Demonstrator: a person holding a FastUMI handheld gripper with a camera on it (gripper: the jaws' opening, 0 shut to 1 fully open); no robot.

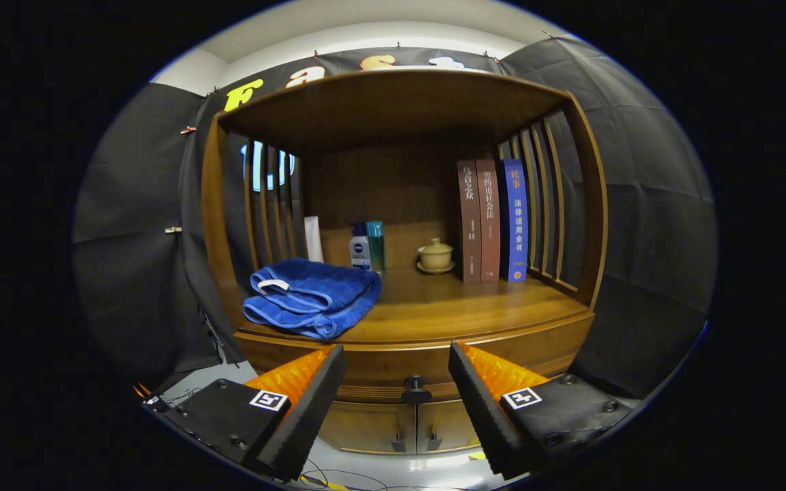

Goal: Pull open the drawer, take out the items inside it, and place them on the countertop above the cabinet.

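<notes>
The hand-held gripper [397, 395] hovers with fingers spread wide and empty, lined up on the dark knob [416, 390] between them, apparently ready to close on it and pull. The drawer [393, 372], a curved wooden front below the countertop's front edge, is still closed. On the countertop [461, 307], a folded blue towel [311, 296] occupies the front left corner, leaving the middle free.

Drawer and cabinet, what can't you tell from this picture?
- Drawer contents: it is shut, its front hides them in the gripper view.
- Knob: sits between the open gripper fingers, untouched; how far ahead is unclear.
- Cabinet doors: sides covered by the fingers.
- Bottles behind the towel: too small to identify.
</notes>
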